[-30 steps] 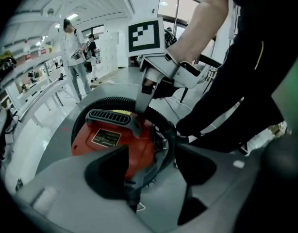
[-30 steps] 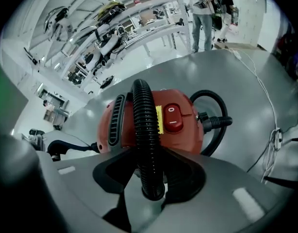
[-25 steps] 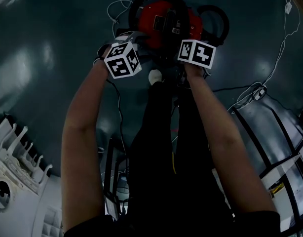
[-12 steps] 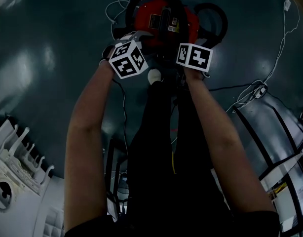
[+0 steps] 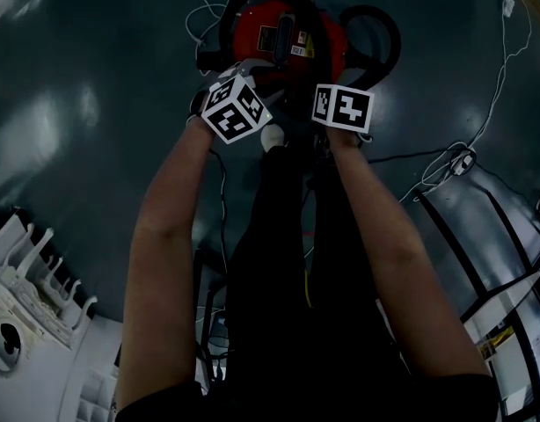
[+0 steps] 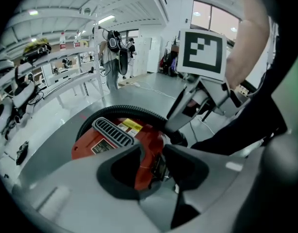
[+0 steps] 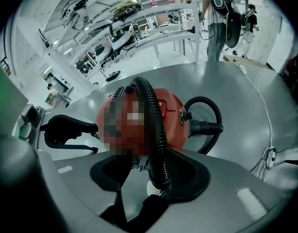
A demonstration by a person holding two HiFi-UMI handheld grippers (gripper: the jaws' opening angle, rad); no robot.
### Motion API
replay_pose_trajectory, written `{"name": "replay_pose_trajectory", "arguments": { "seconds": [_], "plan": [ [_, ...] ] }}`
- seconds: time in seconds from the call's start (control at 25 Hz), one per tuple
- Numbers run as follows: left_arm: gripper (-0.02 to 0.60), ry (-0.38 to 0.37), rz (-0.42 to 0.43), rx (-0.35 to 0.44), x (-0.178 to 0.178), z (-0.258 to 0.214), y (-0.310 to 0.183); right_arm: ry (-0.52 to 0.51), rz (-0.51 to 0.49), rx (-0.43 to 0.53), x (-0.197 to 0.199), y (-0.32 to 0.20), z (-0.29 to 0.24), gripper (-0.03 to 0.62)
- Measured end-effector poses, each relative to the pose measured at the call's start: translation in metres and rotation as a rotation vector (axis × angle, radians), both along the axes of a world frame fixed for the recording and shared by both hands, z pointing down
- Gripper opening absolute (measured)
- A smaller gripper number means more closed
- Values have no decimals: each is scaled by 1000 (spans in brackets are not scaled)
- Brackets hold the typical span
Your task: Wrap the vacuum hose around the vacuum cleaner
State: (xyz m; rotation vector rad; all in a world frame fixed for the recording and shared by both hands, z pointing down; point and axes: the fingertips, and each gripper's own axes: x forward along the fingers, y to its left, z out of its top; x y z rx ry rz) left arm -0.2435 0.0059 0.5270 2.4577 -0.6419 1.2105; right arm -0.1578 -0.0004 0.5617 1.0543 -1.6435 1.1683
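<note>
Left gripper (image 6: 156,166): jaws just been closing, now half spread. Nothing is pinched, and red shell shows through the gap. Right gripper (image 7: 146,176): jaws just eased in, part spread around the black ribbed vacuum hose (image 7: 151,120). Hose lies on one pad, with a gap at the other. Hose arcs over the round red vacuum cleaner (image 7: 173,115), which sits on the grey glossy floor (image 5: 94,77) just ahead of both grippers. Hose is likely light, bendy and springy, so it may uncoil. Ribs give purchase, so take it mid-run near the body. White cable (image 5: 503,69) beyond.
</note>
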Motion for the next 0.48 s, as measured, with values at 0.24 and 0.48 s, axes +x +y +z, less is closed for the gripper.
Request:
{"name": "replay_pose_trajectory", "arguments": {
  "seconds": [0.24, 0.48],
  "plan": [
    [132, 21, -98, -13, 8, -3, 4, -12, -21, 1, 2, 14, -6, 201],
    [92, 100, -281, -82, 16, -17, 3, -32, -14, 18, 3, 19, -28, 150]
  ]
}}
